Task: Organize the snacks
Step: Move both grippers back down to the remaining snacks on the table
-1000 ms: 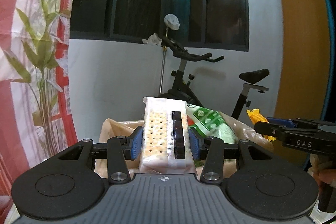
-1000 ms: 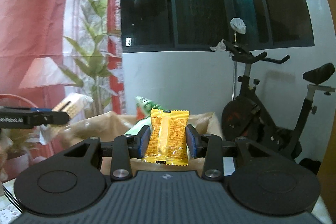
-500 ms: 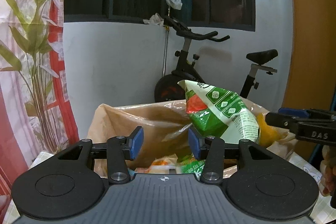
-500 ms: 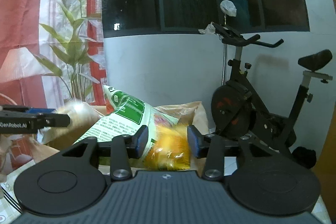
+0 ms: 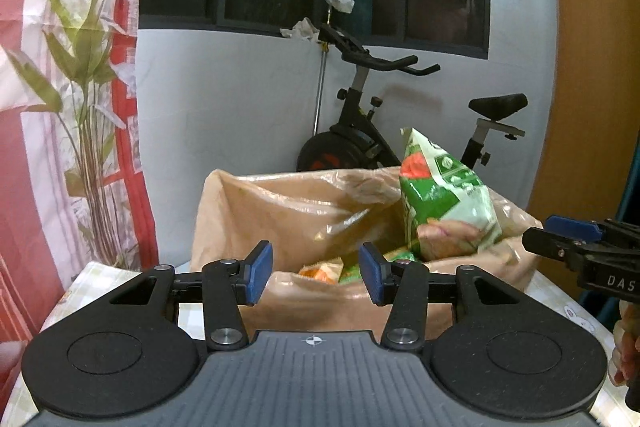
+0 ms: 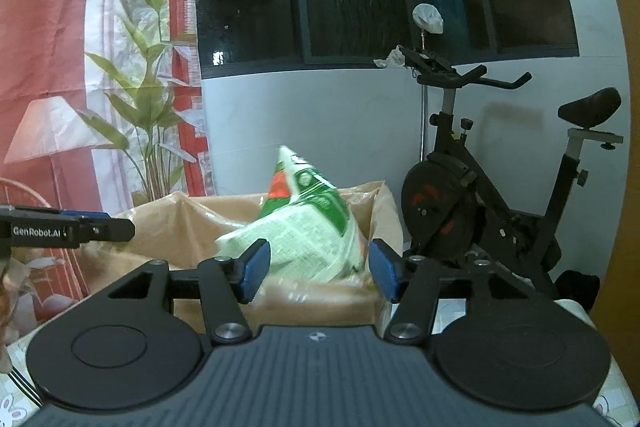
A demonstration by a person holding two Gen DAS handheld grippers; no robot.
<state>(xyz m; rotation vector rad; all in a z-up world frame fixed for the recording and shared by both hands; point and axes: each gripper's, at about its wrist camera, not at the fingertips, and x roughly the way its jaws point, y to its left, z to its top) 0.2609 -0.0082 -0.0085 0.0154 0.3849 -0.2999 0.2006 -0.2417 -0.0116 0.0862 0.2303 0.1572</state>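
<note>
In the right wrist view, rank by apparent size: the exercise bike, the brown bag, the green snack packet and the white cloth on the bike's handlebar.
1. exercise bike and brown bag: similar spread, and the bag is partly hidden by the gripper, so unranked.
2. green snack packet.
3. white cloth, smallest, though it is also farthest away.

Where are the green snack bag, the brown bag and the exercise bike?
green snack bag (image 5: 444,195), left wrist view, on its printed front.
brown bag (image 5: 280,211), left wrist view, on its inner back wall.
exercise bike (image 6: 436,207), right wrist view, on its flywheel.
</note>
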